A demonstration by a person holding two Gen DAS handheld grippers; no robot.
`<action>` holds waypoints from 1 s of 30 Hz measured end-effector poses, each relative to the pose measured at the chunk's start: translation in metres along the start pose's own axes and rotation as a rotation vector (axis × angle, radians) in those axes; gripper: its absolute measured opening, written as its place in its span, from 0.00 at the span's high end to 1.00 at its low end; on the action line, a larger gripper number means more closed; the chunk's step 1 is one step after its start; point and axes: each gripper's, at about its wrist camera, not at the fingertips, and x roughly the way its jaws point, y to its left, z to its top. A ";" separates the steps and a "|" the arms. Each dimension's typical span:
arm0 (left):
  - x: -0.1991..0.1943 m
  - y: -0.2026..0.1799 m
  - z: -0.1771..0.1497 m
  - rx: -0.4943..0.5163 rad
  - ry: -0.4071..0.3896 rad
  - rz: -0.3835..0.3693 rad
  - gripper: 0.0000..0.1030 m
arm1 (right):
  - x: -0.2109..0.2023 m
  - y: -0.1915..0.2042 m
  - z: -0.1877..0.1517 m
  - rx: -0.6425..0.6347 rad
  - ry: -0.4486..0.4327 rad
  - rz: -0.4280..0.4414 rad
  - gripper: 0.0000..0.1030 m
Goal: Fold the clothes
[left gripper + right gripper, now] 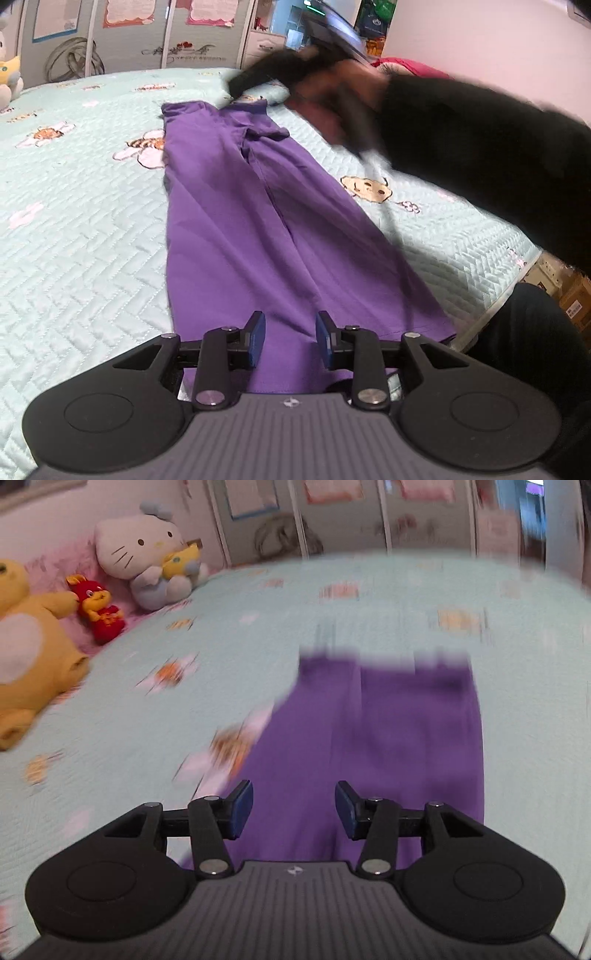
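Pale quilted bed [85,236] carries purple trousers [236,221] ahead of the left claw [290,341]; both it and the right claw [294,808] gape empty. Snatching one layer could undo the fold.

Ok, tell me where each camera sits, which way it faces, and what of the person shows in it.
Left wrist: rides the left gripper, low at the near end of the purple garment, looking along it up the bed toward the wardrobe; jaws apart, nothing between them; the person's black sleeve and blurred right hand show.
Right wrist: rides the right gripper, looking down over the garment toward plush toys; jaws open, nothing held; heavy blur, no body visible.
Shared: purple garment, quilted bed, wardrobe doors.
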 end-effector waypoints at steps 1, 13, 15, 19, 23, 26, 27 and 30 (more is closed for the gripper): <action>-0.003 -0.002 0.001 0.003 -0.004 0.009 0.69 | -0.010 -0.005 -0.018 0.056 0.021 0.029 0.52; -0.033 -0.030 0.008 0.078 -0.057 0.099 0.64 | -0.015 0.012 -0.096 0.337 0.113 0.114 0.99; -0.040 -0.030 0.006 0.072 -0.064 0.113 0.63 | -0.025 0.009 -0.096 0.375 0.077 0.106 1.00; -0.042 -0.024 0.004 0.035 -0.051 0.112 0.63 | -0.035 0.007 -0.104 0.417 0.036 0.098 0.91; -0.047 -0.023 0.009 0.036 -0.071 0.155 0.63 | -0.039 0.014 -0.113 0.368 0.032 0.077 0.82; -0.052 -0.013 0.011 0.003 -0.084 0.186 0.61 | -0.059 0.019 -0.124 0.378 -0.015 0.103 0.81; -0.053 -0.009 0.011 -0.009 -0.087 0.198 0.61 | -0.066 0.022 -0.129 0.357 -0.026 0.103 0.81; -0.053 0.003 0.009 -0.064 -0.083 0.216 0.61 | -0.090 0.031 -0.146 0.294 -0.060 0.101 0.81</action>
